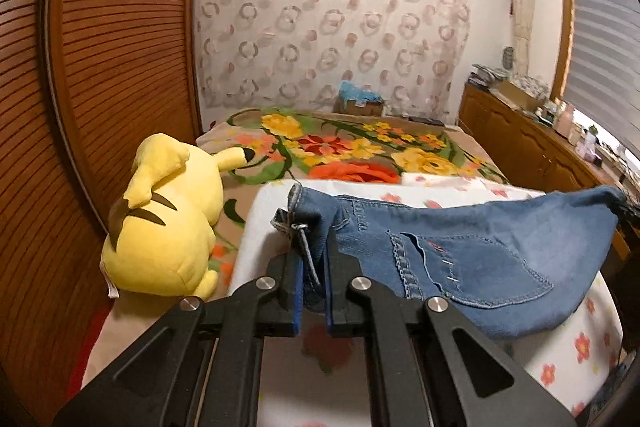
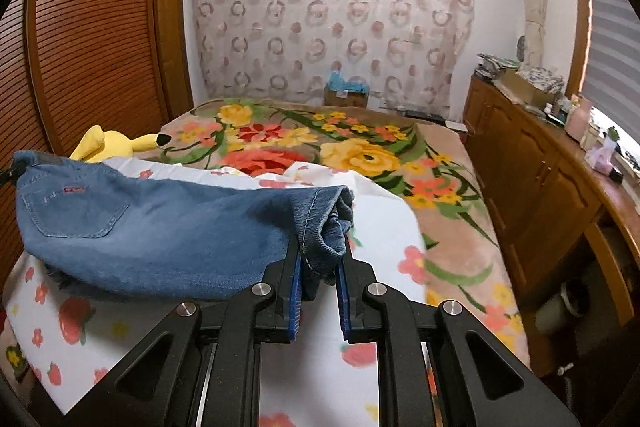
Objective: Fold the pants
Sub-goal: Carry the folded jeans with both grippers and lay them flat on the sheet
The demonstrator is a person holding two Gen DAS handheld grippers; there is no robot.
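Pants (image 1: 480,247) beside yellow plush toy (image 1: 160,227)

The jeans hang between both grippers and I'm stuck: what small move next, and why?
Probably carry the jeans forward and lay them flat on the white flowered sheet: left gripper and right gripper each clamp an end, and the middle sags.

A bunched edge of the blue jeans (image 2: 160,227) is clamped between the blue-padded jaws of the right gripper (image 2: 318,263). From there the denim is stretched away to the left, lifted above a white sheet (image 2: 384,223) printed with flowers and strawberries; a back pocket is seen at the far left end. Beyond, a floral blanket (image 2: 360,151) is spread over the bed. A yellow plush toy (image 2: 116,145) is partly hidden behind the jeans at the left. A wooden cabinet (image 2: 532,163) is seen on the right.
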